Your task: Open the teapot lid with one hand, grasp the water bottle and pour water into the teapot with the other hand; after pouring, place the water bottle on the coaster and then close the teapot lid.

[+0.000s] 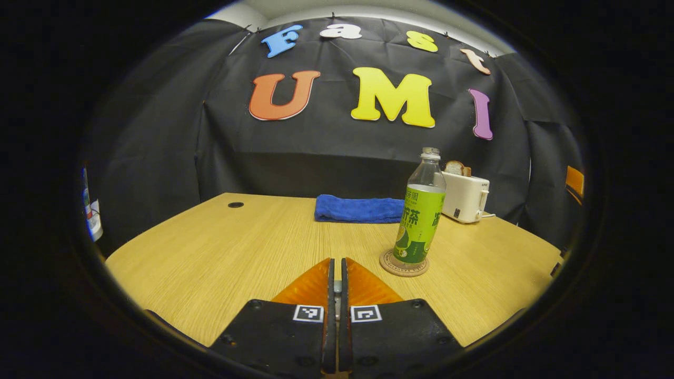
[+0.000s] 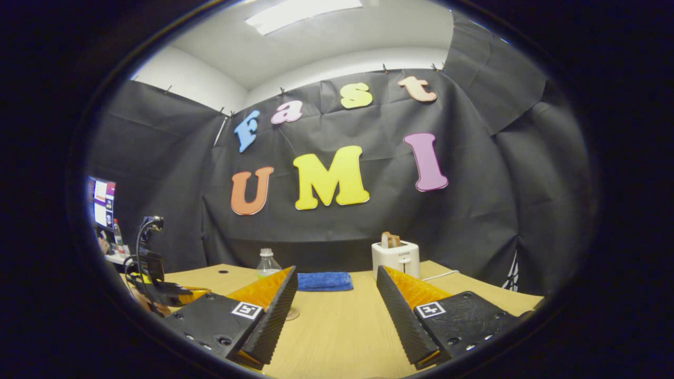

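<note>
The left tongs [image 1: 337, 273] sit low and level over the pale wood-grain surface [image 1: 221, 252], fingers pressed together with nothing between them, pointing toward the back wall. At about one o'clock from them stands the clear plastic water bottle with a green label [image 1: 421, 210], upright on a round cork coaster [image 1: 403, 263]; the label's writing is too small and curved to read. Beyond, at twelve o'clock, lies a folded blue cloth [image 1: 359, 209], and at two o'clock a white toaster [image 1: 465, 197] holds a slice of toast.

The right tongs [image 2: 337, 295] are held higher and tilted slightly upward, fingers spread wide and gripping nothing. Between them the blue cloth [image 2: 324, 280] shows at twelve o'clock, the toaster [image 2: 396, 258] at one o'clock, and the bottle's neck [image 2: 267, 263] peeks over the left-side finger at eleven o'clock. At nine o'clock the right gripper view catches the left tongs' dark body [image 2: 158, 287] and a lit monitor [image 2: 102, 202] farther off.
</note>
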